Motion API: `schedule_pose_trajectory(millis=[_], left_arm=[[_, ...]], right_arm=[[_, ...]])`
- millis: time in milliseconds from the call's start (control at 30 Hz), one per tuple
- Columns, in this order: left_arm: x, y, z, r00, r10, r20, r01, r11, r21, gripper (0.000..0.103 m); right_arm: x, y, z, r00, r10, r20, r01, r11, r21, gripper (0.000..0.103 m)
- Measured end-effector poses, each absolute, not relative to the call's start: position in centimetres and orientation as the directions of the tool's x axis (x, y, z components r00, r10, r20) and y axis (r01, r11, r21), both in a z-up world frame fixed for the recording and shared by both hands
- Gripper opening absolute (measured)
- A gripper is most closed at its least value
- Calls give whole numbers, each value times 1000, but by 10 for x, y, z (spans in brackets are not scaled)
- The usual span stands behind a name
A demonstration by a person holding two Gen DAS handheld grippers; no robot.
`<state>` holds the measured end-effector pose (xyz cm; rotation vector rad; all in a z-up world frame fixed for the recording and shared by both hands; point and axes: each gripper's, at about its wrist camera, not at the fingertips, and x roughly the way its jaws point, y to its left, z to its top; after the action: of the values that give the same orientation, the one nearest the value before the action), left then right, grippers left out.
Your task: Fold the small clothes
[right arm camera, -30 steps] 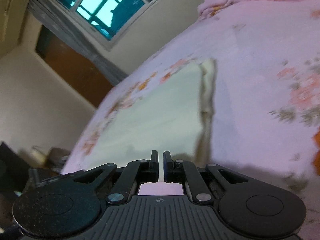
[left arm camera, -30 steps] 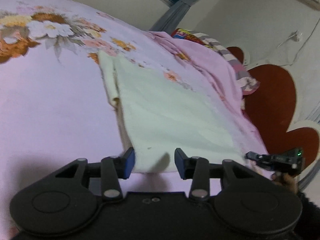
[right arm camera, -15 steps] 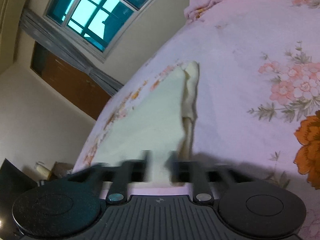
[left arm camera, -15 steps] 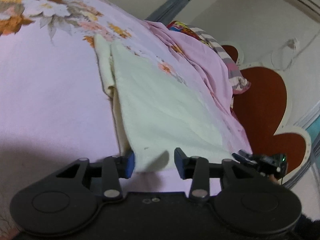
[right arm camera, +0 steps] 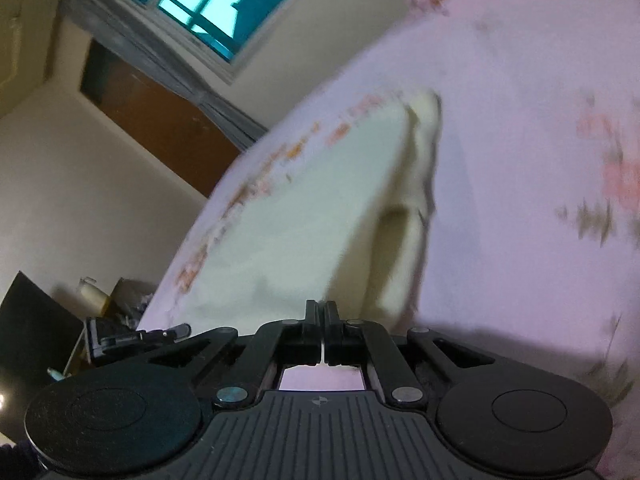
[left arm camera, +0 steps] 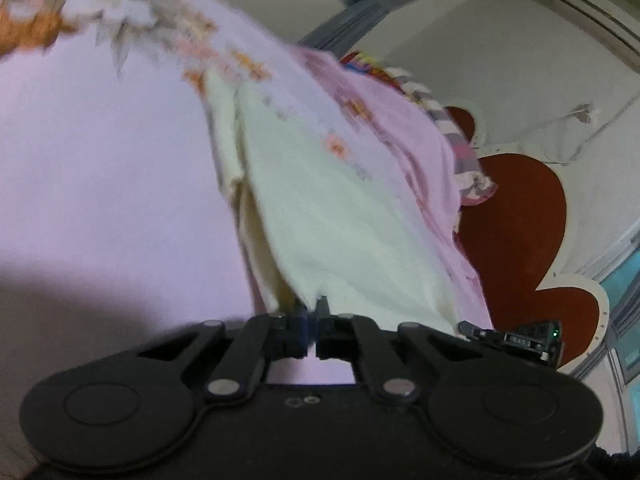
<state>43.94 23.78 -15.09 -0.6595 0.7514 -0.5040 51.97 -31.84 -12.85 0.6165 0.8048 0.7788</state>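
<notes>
A pale cream cloth (left arm camera: pixel 336 216) lies on the pink floral bedsheet (left arm camera: pixel 100 184). My left gripper (left arm camera: pixel 311 312) is shut on the cloth's near edge and lifts that corner, so the layer underneath shows at the left. In the right wrist view the same cloth (right arm camera: pixel 296 216) spreads ahead, and my right gripper (right arm camera: pixel 321 308) is shut on its other near corner, which is also raised. The right gripper shows in the left wrist view (left arm camera: pixel 516 336) at the right; the left gripper shows in the right wrist view (right arm camera: pixel 136 334) at the left.
A bunched pink blanket and striped cloth (left arm camera: pixel 460 148) lie by the red-brown headboard (left arm camera: pixel 520 208). A window (right arm camera: pixel 212 4) and a brown door (right arm camera: pixel 160 120) are beyond the bed. A bedside stand with clutter (right arm camera: pixel 100 300) is at the left.
My left gripper has closed from open onto the cloth's near edge. My right gripper opened briefly and is shut on the cloth again. Both near corners are now lifted off the sheet.
</notes>
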Motion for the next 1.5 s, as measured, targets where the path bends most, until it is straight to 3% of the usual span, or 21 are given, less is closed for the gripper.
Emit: schedule_pose_trajectory(millis=[67, 133, 167, 233, 267, 300, 367, 500, 600, 667, 767, 800, 833, 1000, 1100, 1167, 1267, 1333, 1367, 1433, 1500], left_arm=[[440, 235, -143, 620, -613, -490, 201, 728, -656, 1], [444, 223, -151, 579, -549, -603, 186, 809, -557, 2], [442, 221, -153, 585, -538, -608, 189, 819, -542, 5], [438, 225, -149, 603, -522, -603, 168, 822, -544, 7], [431, 229, -142, 627, -499, -598, 155, 833, -532, 19], [423, 233, -134, 657, -458, -599, 128, 851, -510, 46], [401, 236, -113, 752, -325, -573, 57, 899, -434, 64], [385, 181, -83, 820, -314, -478, 128, 916, -381, 66], [390, 112, -80, 819, -330, -468, 200, 931, -306, 66], [396, 76, -87, 809, -330, -486, 219, 937, -272, 68], [412, 37, -123, 761, -250, -599, 220, 968, -124, 82], [415, 30, -140, 729, -213, -651, 230, 971, -61, 81], [409, 27, -144, 751, -200, -630, 251, 968, -7, 81], [394, 50, -120, 827, -197, -527, 202, 978, -49, 80], [411, 73, -139, 783, -131, -608, 113, 991, -68, 78], [410, 93, -138, 784, -175, -596, 111, 983, -143, 77], [400, 107, -122, 821, -144, -552, 74, 986, -148, 79], [405, 108, -126, 805, -104, -584, 38, 992, -124, 82], [409, 105, -133, 783, -85, -616, 22, 994, -109, 81], [408, 105, -138, 781, -82, -619, 32, 995, -91, 81], [401, 105, -123, 786, -58, -615, 23, 998, -64, 73]], right_arm=[[518, -323, -120, 462, 797, -388, -382, 574, 724, 1], [519, -319, -130, 453, 752, -479, -357, 645, 676, 1], [520, -316, -138, 455, 699, -552, -323, 707, 629, 1], [518, -323, -145, 485, 684, -546, -274, 711, 648, 1], [513, -327, -140, 526, 662, -535, -254, 722, 644, 1], [505, -329, -132, 569, 638, -519, -262, 739, 621, 1], [486, -322, -110, 634, 610, -475, -307, 762, 570, 1], [467, -248, -91, 645, 617, -451, -421, 779, 464, 1], [462, -188, -98, 641, 619, -453, -462, 783, 417, 1], [461, -162, -105, 639, 622, -453, -468, 781, 414, 1], [470, -140, -134, 622, 559, -549, -432, 829, 355, 1], [474, -141, -145, 602, 568, -561, -424, 823, 377, 1], [475, -150, -147, 590, 590, -551, -411, 807, 424, 1], [458, -203, -119, 678, 548, -490, -393, 833, 389, 1], [470, -225, -140, 657, 456, -600, -319, 889, 327, 1], [471, -242, -145, 635, 501, -588, -303, 862, 406, 0], [462, -251, -127, 686, 471, -555, -296, 877, 378, 1], [457, -248, -119, 718, 475, -509, -310, 873, 378, 1], [459, -247, -120, 728, 455, -513, -293, 883, 367, 1], [473, -243, -140, 686, 390, -614, -238, 918, 317, 0], [469, -256, -139, 685, 419, -596, -222, 899, 378, 1]])
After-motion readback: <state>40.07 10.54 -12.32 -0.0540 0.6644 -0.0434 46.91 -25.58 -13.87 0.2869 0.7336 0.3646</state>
